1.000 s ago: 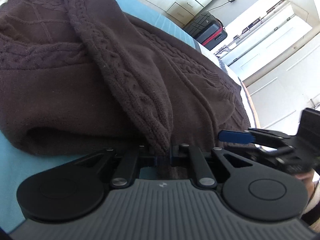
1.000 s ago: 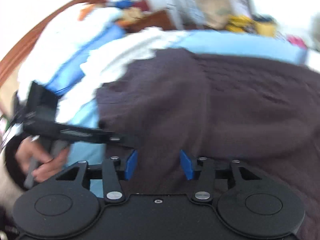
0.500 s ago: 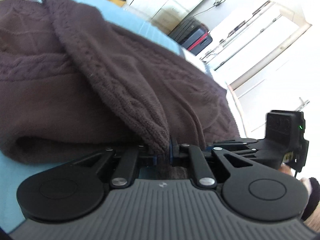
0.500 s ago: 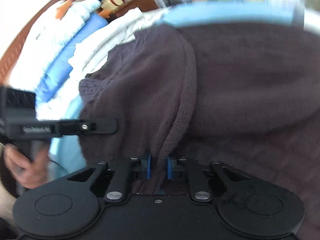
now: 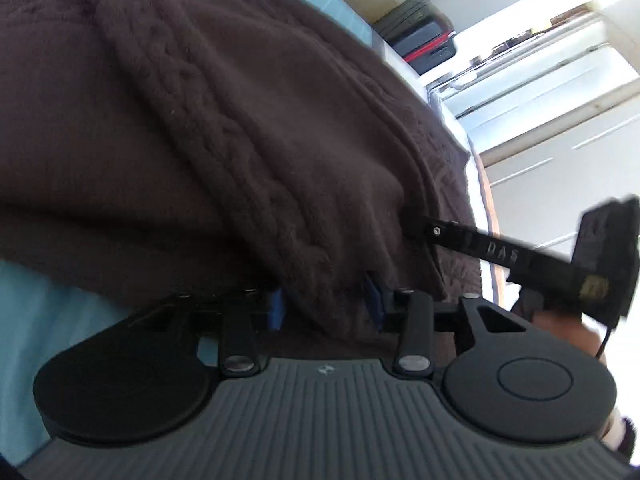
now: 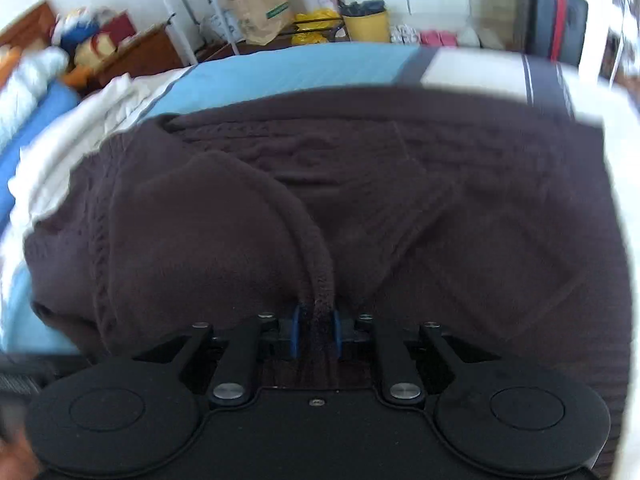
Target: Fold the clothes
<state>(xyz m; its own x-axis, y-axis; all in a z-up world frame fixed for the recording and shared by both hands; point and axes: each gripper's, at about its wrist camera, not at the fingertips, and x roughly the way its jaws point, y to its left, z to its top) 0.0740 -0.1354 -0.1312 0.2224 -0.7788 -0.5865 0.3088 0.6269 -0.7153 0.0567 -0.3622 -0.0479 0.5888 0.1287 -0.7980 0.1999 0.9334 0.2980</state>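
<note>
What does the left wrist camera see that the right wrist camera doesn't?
Only the left wrist view: the left gripper, whose jaws have just been opening around a sweater fold, the right gripper side-on, and white wardrobe doors. Only the right wrist view: the right gripper's pads on a fold, though they just eased slightly, a yellow bin and a paper bag. Both: the brown sweater, blue bed cover and black suitcase.

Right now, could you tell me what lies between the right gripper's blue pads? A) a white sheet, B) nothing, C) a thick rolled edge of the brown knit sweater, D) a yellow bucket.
C: in the right wrist view the right gripper has a bunched edge of the brown sweater running between its pads.
</note>
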